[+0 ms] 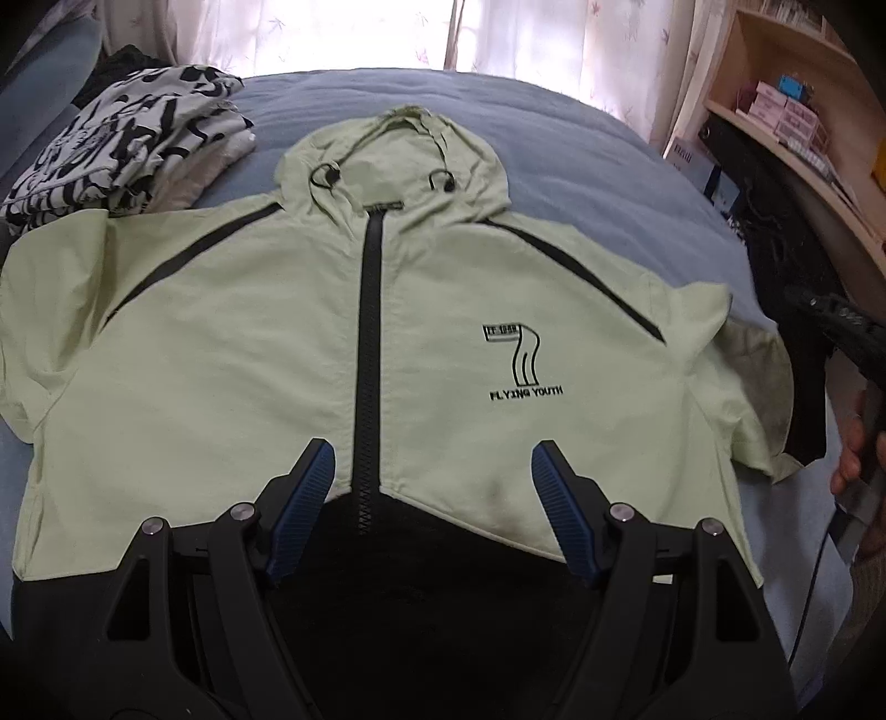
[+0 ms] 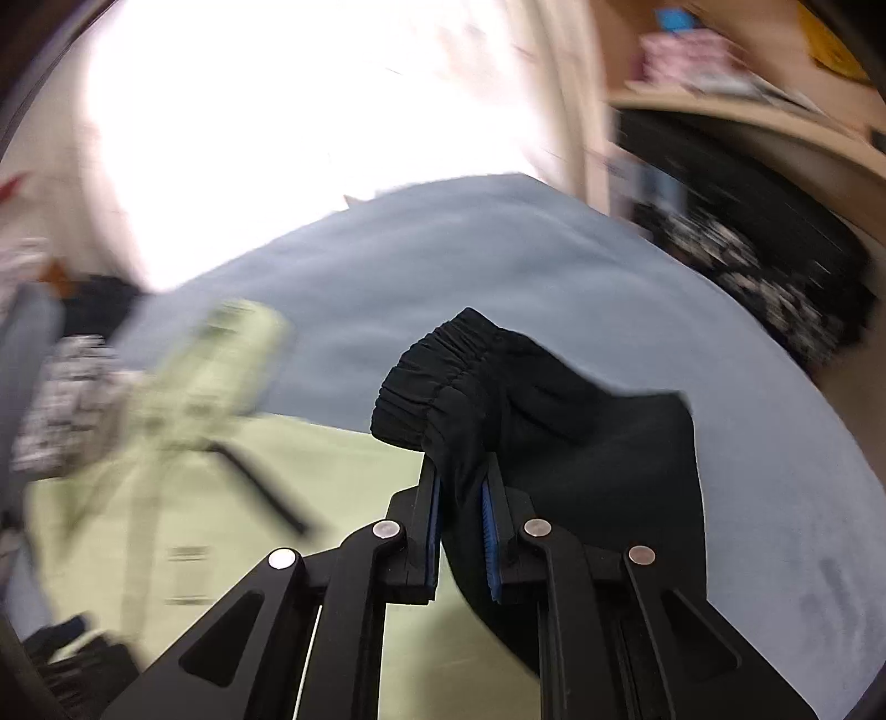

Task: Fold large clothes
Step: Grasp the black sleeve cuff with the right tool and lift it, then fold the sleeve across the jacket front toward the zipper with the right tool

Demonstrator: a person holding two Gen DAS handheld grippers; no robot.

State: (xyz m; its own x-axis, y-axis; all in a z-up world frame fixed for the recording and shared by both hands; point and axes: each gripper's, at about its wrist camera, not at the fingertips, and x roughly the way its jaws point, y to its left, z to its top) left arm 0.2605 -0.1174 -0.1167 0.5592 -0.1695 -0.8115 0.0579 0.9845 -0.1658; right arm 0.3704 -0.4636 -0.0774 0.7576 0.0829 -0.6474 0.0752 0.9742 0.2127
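Left gripper [image 1: 432, 471] hangs over the jacket's hem, jaws spread wide with nothing between them, blue pads [image 1: 302, 504] either side of the black zip [image 1: 368, 360]. The pale green jacket [image 1: 221, 360] lies front-up and flat on the blue bedspread [image 1: 581, 183], hood toward the curtained window [image 1: 343, 33], a "7" logo [image 1: 518, 354] with "FLYING YOUTH" on its chest. A black-and-white patterned garment [image 1: 122, 144] sits heaped just beside the jacket's shoulder at far left. At the right edge, a hand [image 1: 855, 448] grips the other gripper [image 1: 841, 327], by the black cuff end of the sleeve [image 1: 805, 399]. Shelves [image 1: 797, 116] stand beyond.
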